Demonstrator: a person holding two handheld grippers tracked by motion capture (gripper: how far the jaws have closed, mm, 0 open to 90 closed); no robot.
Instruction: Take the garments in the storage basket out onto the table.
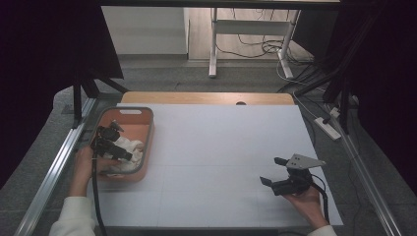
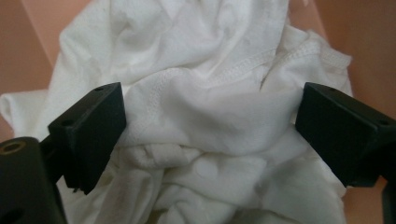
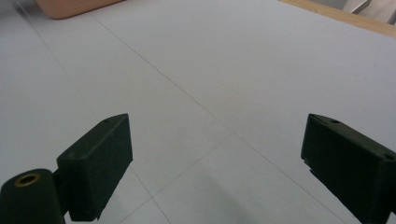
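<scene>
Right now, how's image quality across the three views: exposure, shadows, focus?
High view: dim, sides nearly black, white table top evenly lit, left gripper dark against the white cloth in the orange bin. Left gripper view: cloth soft, weave readable, near-jaw edges blurred. Right gripper view: right gripper over the table top, faint shadow below, no glare.

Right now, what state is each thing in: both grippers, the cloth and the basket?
Left gripper: open, jaws either side of the cloth, not closed on it.
Right gripper: open, holding nothing, over the bare table.
White cloth: crumpled in a heap inside the basket.
Orange basket: upright at the table's left, holding the cloth.
</scene>
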